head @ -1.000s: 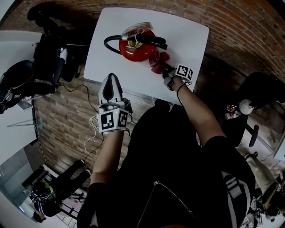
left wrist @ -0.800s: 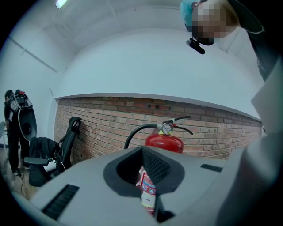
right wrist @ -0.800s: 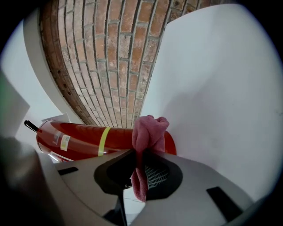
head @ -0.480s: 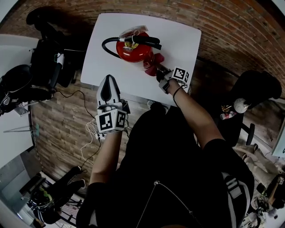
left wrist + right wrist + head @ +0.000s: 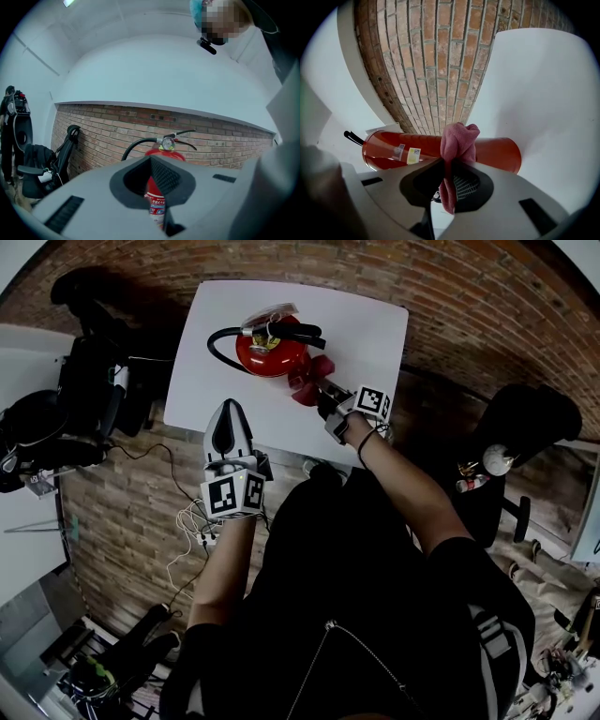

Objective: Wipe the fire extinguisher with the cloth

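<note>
**Item: fire extinguisher (image 5: 272, 351).** Red, black hose, gauge on top. It stands upright on the white table (image 5: 375, 324), upper centre of the head view.

**Item: cloth (image 5: 309, 381).** Pink and bunched, at the cylinder's lower right flank. It looks pressed to the flank, though contact is not certain.

**Item: right gripper (image 5: 328, 399).** Jaws clamped on the cloth, one fold sticking out ahead and a tail hanging below.

**Item: left gripper (image 5: 228, 432).** Jaws together with nothing between them, held off the table's near edge, centre left, pointing at the extinguisher.

**Step in hand:** by my reading, wiping the cylinder's side.

**Next move:** probably drawing the cloth along or around the body under light pressure. The upright cylinder may rock, so the idle gripper could brace it.
</note>
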Demonstrator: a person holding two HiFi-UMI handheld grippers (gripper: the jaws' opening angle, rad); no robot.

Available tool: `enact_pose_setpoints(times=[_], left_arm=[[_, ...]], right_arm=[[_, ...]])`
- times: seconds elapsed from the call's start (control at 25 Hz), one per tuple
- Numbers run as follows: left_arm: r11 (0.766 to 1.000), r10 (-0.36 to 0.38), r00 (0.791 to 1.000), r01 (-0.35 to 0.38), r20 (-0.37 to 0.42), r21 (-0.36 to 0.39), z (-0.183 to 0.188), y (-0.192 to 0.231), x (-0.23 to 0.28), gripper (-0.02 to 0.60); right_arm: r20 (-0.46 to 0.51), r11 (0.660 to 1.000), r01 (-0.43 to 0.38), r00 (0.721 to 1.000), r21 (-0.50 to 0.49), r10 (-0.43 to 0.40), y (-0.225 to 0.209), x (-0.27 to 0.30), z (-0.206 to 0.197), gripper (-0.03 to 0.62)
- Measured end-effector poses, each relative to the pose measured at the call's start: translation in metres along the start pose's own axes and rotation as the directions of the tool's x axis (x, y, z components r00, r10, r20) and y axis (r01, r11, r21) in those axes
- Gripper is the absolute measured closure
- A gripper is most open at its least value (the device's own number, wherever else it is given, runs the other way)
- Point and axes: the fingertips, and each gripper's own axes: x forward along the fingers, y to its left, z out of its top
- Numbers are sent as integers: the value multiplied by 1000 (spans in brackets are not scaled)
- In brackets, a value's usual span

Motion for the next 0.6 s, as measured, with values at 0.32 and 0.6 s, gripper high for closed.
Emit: enact_pose_setpoints(times=[0.32,0.6], left_arm=[[1000,-13,1000,13,13,-8,7,-9,4,574],[1000,-15,1000,16,28,-11,14,-11,3,574]], right_arm=[[4,999,-46,999,-1,46,41,-3,2,525],[21,997,-81,996,13,81,72,-9,0,525]])
